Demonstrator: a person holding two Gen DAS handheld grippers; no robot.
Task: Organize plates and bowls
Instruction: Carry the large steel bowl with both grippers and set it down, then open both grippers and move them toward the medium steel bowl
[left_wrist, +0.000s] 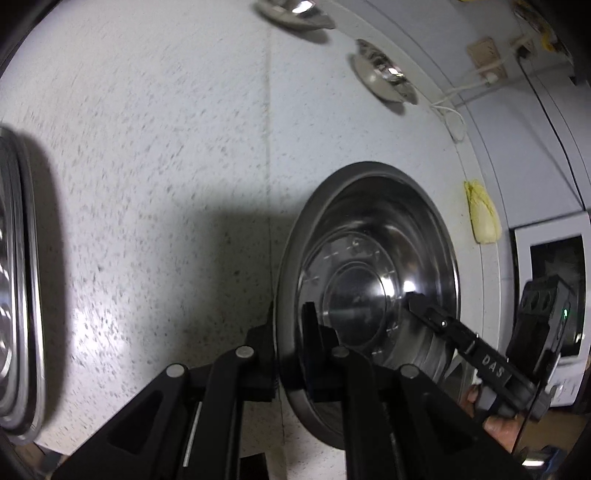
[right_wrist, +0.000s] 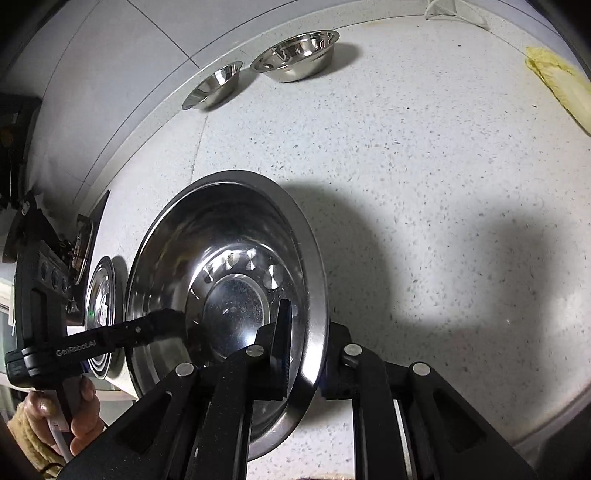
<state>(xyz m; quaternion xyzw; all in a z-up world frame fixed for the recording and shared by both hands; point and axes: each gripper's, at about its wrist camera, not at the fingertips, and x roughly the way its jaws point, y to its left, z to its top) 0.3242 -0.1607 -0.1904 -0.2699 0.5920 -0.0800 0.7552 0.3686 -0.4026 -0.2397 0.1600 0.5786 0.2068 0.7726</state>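
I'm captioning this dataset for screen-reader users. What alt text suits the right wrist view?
Both grippers clamp opposite sides of a large steel bowl above a speckled white counter: the right gripper on its near rim, the left gripper reaching in from the left. Two smaller steel bowls sit by the back wall, a yellow cloth at right.

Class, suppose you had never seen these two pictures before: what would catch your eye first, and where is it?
The big steel bowl fills the middle, gripped on opposite rims by the left gripper and right gripper. Two smaller bowls sit at the back of the speckled counter, and a yellow cloth lies at far right.
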